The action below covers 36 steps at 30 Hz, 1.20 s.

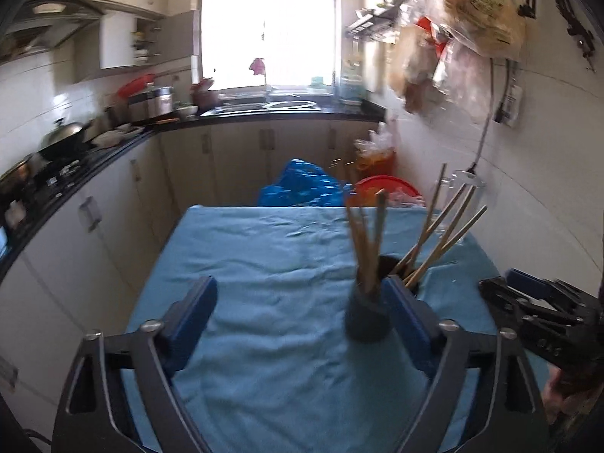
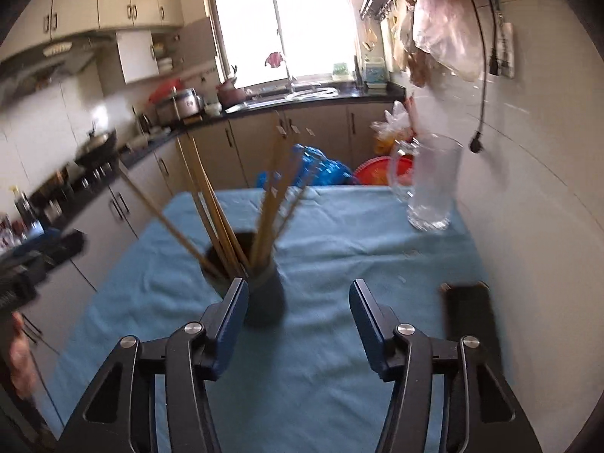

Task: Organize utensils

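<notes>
- Left wrist view: the left tool [image 1: 300, 311] is filling the bottom of the frame, its two blue pads [image 1: 192, 317] standing wide apart with only the blue cloth [image 1: 271, 249] between them.
- A dark vase [image 1: 364, 319] is standing on the cloth-covered bench just right of centre, right beside the inner face of the right-hand pad; whether it is touching that pad I cannot tell, and the other pad is well clear of it.
- A bundle of chopsticks [image 1: 364, 241] is sticking up out of the vase, blurred.
- Behind the vase a dark holder [image 1: 392, 266] is carrying more chopsticks [image 1: 441, 232], which are leaning toward the upper right.
- At the right edge the right tool [image 1: 528, 302] is showing, with a hand [image 1: 558, 385] beneath it.
- Right wrist view: the right tool [image 2: 298, 326] is sitting at the bottom centre, pads [image 2: 364, 324] parted at a middling width and nothing gripped between them.
- The vase [image 2: 264, 294] is standing just ahead of the left-hand pad, with the holder [image 2: 222, 255] touching or almost touching it on the left; chopsticks [image 2: 273, 196] are fanning upward from both.
- A clear glass mug [image 2: 434, 185] is standing at the upper right of the cloth [image 2: 358, 238], well apart from the vase.
- A dark flat object [image 2: 468, 313] is lying at the right side of the bench.
- The left tool [image 2: 34, 260] is appearing blurred at the left edge.
</notes>
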Motion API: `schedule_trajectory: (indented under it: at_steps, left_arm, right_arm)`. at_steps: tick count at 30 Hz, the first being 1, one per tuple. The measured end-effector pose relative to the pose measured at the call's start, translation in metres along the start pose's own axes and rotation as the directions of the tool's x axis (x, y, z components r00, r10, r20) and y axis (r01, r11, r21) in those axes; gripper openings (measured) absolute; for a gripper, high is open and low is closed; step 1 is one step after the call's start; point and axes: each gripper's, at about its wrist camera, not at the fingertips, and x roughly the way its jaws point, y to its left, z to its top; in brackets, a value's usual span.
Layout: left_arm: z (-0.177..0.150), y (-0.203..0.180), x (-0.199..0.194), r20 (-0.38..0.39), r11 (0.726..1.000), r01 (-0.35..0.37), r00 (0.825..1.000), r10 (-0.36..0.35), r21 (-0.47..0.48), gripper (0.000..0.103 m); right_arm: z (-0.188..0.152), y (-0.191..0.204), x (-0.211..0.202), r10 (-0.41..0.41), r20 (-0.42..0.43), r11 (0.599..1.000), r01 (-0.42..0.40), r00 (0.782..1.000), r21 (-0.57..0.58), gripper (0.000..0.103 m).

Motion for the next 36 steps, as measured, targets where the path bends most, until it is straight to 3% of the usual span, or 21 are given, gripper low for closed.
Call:
schedule_trajectory:
  at_steps: [5,8,10,11,12,16,27,36]
  left_arm:
    - [0.022,-0.025,0.040,-0.013,0.997,0.054,0.998,-0.054,0.059,0.070]
    - [0.033,-0.030,0.057,-0.043,0.996,0.073,0.997,-0.071,0.052,0.039]
    - [0.035,-0.032,0.064,-0.069,0.995,0.097,0.993,-0.094,0.040,0.012]
    - [0.036,-0.034,0.066,-0.072,0.993,0.109,0.992,-0.106,0.038,0.009]
    - [0.036,-0.035,0.066,-0.070,0.993,0.114,0.991,-0.111,0.040,0.009]
    - [0.037,-0.044,0.059,-0.044,0.990,0.125,0.992,-0.122,0.067,0.007]
    - [0.058,-0.051,0.024,0.037,0.982,0.174,0.983,-0.178,0.078,0.007]
    - [0.066,-0.039,0.008,0.062,0.978,0.203,0.977,-0.206,0.047,0.007]
  right_arm:
    - [0.029,0.006,0.026,-0.015,0.048,0.999,0.013,0.999,0.034,0.060]
    - [0.041,0.001,0.041,-0.010,0.051,0.998,0.007,0.999,0.066,0.054]
    - [0.048,-0.003,0.049,0.004,0.050,0.996,-0.009,0.999,0.089,0.040]
    - [0.050,-0.005,0.051,0.005,0.049,0.995,-0.010,0.999,0.095,0.033]
    - [0.052,-0.005,0.054,0.017,0.048,0.995,-0.022,0.999,0.098,0.022]
    - [0.058,0.001,0.054,0.040,0.071,0.996,-0.045,0.997,0.082,0.017]
    - [0.063,0.013,0.034,0.059,0.136,0.996,-0.068,0.989,0.065,0.013]
    - [0.070,0.010,0.012,0.077,0.184,0.991,-0.094,0.980,0.090,0.007]
